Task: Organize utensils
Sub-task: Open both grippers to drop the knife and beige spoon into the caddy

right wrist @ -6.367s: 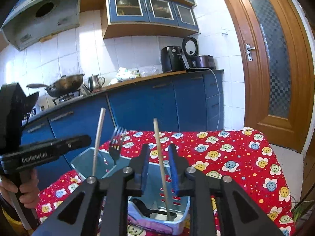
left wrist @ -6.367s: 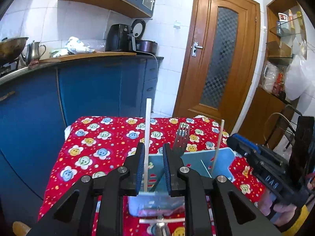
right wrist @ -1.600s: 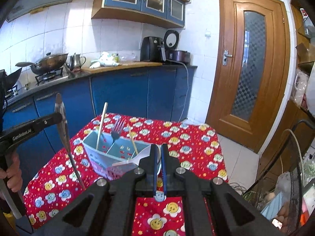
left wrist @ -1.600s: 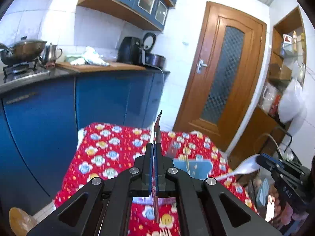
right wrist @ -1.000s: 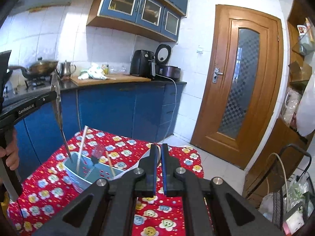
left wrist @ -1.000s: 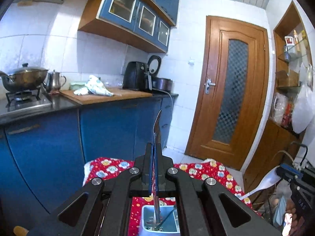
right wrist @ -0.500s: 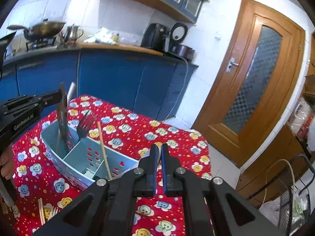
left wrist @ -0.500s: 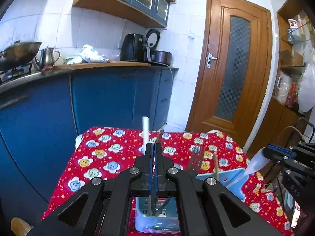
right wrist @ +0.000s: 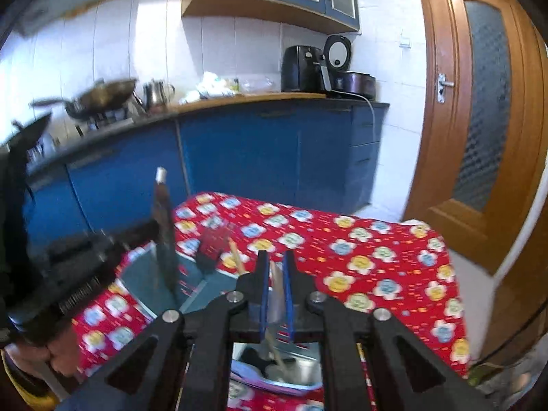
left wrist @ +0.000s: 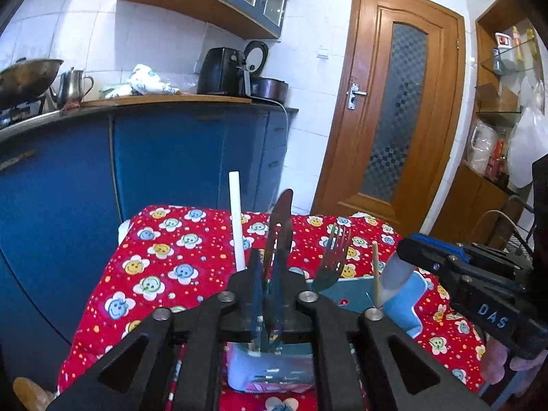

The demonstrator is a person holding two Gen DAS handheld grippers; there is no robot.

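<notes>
Both wrist cameras sit close above the caddy (left wrist: 404, 299) (right wrist: 202, 282), facing the counter (left wrist: 164, 101) (right wrist: 246, 97) at 12 o'clock; each sees the other gripper, right (left wrist: 411, 250) at 3, left (right wrist: 154, 229) at 9.

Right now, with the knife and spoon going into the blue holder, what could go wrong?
1. The knife between the left tongs stands blade up, close to the fork and the white stick. It might knock them or flop sideways.
2. The right tongs hold the spoon right by the wooden chopstick, so they could bump.
3. A hard push could tip the blue holder.
</notes>
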